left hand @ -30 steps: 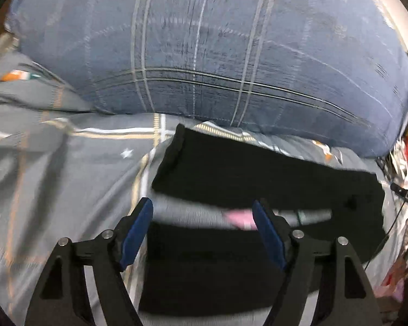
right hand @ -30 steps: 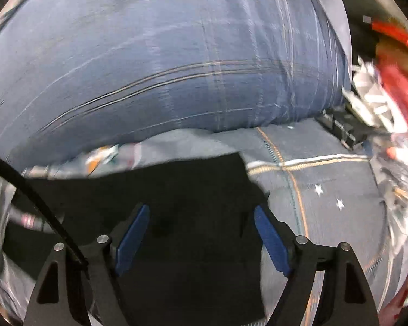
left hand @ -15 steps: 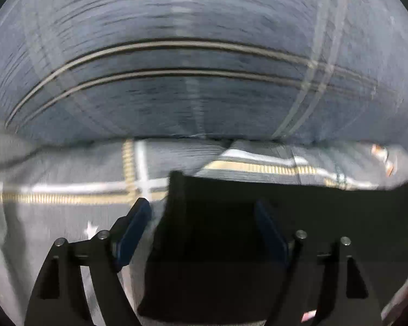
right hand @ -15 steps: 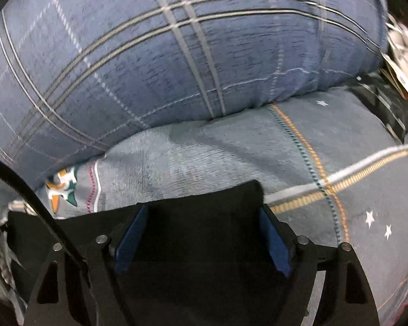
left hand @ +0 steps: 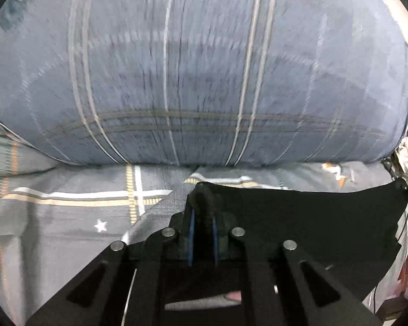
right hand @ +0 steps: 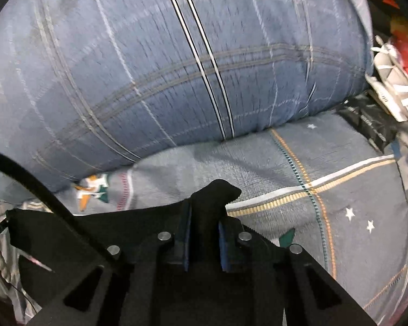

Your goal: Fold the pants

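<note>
Bed sheet (left hand: 68,212): grey, checked with gold and white lines, small stars; it carried everything in view; a large blue plaid pillow (left hand: 193,76) lay across the far side.
Left gripper (left hand: 202,217): jaws had just been closing and stood pinched nearly together on a bunched corner of the black pants (left hand: 312,222); cloth rose as a small peak between the blue pads.
Pants: dark, flat on the bed just before the pillow, far edge running from one gripper across to the other; the edge sagged between the two holds.
Right gripper (right hand: 204,226): jaws had likewise just been closing, a little wider apart, clamped on the opposite corner; a fold of cloth stuck up past the tips.
Handling: soft, light, limp fabric, likely to droop and slide; corners looked the sensible hold, with both kept taut and level.
Right edge: blurred red and white clutter (right hand: 394,62), well apart.
</note>
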`<act>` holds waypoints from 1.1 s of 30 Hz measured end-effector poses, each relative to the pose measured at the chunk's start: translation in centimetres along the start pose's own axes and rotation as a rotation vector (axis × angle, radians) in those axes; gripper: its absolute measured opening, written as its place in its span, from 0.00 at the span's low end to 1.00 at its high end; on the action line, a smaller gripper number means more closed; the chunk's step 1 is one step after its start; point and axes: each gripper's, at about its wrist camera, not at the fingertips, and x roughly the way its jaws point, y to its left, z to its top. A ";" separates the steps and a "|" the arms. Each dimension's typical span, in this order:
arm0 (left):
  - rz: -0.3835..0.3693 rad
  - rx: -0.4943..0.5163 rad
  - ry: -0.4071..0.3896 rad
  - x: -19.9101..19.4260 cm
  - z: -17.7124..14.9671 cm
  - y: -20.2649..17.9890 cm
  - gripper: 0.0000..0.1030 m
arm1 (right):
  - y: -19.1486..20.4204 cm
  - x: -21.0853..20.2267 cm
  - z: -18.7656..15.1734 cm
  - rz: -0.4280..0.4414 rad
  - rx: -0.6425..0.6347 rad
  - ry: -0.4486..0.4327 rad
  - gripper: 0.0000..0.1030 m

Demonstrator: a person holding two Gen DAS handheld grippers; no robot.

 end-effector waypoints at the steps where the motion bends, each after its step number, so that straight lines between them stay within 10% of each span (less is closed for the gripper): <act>1: -0.001 0.003 -0.025 -1.1 -0.1 -0.4 0.09 | 0.1 -1.0 -0.5 0.009 -0.003 -0.018 0.16; 13: -0.010 0.006 -0.210 -13.1 -12.6 0.1 0.08 | -4.1 -8.1 -11.4 0.182 0.066 -0.085 0.15; 22: -0.029 -0.190 -0.092 -14.4 -24.2 5.7 0.12 | -9.4 -6.2 -22.1 0.187 0.227 0.025 0.15; 26: -0.100 -0.317 -0.098 -16.3 -25.1 8.4 0.18 | -11.8 -7.7 -23.4 0.178 0.318 -0.006 0.18; 28: -0.136 -0.353 -0.094 -16.2 -24.9 8.7 0.42 | -12.1 -8.2 -23.3 0.178 0.332 -0.021 0.22; 33: -0.258 -0.387 -0.025 -13.4 -23.3 6.7 0.49 | -12.0 -9.7 -22.7 0.245 0.365 -0.062 0.46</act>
